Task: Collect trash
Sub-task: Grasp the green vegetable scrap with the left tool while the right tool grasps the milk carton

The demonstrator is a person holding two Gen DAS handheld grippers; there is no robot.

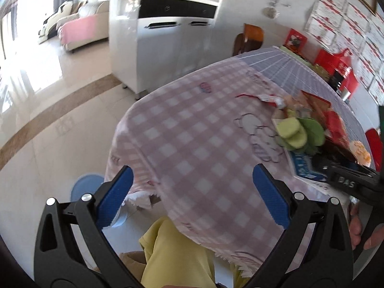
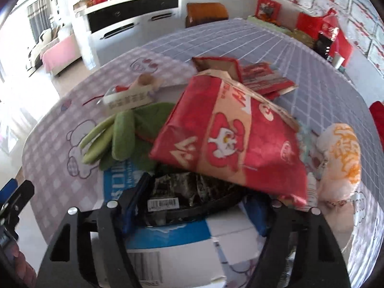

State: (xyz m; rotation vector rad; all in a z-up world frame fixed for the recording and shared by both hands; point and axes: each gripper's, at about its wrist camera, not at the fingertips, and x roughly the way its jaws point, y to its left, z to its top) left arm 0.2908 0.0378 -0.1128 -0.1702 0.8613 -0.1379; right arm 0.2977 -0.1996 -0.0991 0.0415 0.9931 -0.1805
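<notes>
A heap of trash lies on the table's checked cloth point(image 2: 60, 158). On top sits a big red and cream snack bag point(image 2: 230, 139) printed with a cartoon chicken, crumpled and tilted. Under its near edge is a dark crinkled wrapper point(image 2: 182, 192) with a white barcode label, resting on a blue and white carton point(image 2: 172, 247). At the bag's 9 o'clock lie green fuzzy slippers point(image 2: 120, 136); at 3 o'clock a pale bag with orange print point(image 2: 340, 158); at 12 o'clock flat red packets point(image 2: 264, 79).

The right gripper point(image 2: 194, 213) has its blue-padded fingers spread wide on either side of the dark wrapper and the carton's far end; whether the pads touch either cannot be told.

The left gripper point(image 1: 192, 192) hangs over the table's near edge, fingers wide apart and holding nothing, with the trash heap at its 2 o'clock.
</notes>
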